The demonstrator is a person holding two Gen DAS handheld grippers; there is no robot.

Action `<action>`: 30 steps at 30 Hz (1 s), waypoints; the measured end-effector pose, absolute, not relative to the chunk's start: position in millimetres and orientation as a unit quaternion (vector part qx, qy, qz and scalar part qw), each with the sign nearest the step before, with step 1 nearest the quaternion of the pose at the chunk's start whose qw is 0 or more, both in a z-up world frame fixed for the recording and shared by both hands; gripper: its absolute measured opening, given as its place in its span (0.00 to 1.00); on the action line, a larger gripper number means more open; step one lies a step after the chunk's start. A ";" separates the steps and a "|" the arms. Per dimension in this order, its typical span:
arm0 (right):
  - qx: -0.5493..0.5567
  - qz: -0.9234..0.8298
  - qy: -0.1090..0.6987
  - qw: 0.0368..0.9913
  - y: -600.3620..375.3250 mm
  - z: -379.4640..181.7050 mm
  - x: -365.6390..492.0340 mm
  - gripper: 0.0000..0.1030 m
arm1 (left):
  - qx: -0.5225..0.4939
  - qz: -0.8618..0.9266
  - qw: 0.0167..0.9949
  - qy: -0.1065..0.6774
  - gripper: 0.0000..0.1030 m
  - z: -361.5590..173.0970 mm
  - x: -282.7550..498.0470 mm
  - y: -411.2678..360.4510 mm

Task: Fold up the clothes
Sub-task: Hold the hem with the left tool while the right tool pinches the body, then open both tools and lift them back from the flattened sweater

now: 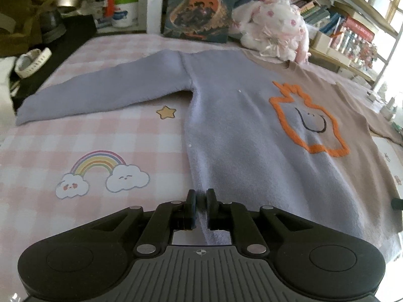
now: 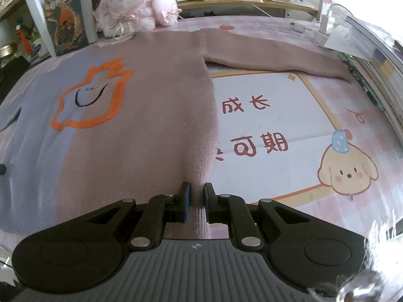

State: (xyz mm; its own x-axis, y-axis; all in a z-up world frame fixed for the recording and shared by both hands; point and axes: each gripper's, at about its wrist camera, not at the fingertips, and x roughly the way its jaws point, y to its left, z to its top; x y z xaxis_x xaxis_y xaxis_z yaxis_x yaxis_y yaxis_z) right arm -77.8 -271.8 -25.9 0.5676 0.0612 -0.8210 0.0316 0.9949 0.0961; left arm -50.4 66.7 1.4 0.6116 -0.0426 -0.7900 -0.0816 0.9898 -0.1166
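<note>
Two grippers at sweater (image 1: 239, 136) hem, one per bottom corner. Sweater lies flat, face up, both sleeves spread, on pink checked tablecloth (image 1: 105, 136), neck toward plush rabbit (image 1: 274, 32). Left gripper (image 1: 200, 207) clenched on lilac hem corner; right gripper (image 2: 196, 201) nearly closed with brown hem between jaws. Judged step: hem grip for a fold; scene would also suit smoothing spread garment. Next move needs both corners kept level. Cloth print near right gripper reads 成长, 可期; book cover (image 1: 199, 5) lettering blurred.
</note>
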 end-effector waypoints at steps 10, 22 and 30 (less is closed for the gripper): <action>0.062 0.036 0.457 0.887 -283.4 -18.2 -82.0 0.42 | -0.077 0.045 0.907 0.411 0.34 27.7 -72.8 24.9; 0.009 0.038 0.393 0.919 -273.9 13.7 -110.6 0.87 | -0.045 0.081 0.922 0.377 0.79 47.5 -110.2 -22.9; -0.028 0.027 0.358 0.933 -267.8 14.4 -145.8 0.88 | -0.018 0.096 0.936 0.337 0.88 60.8 -136.9 -43.0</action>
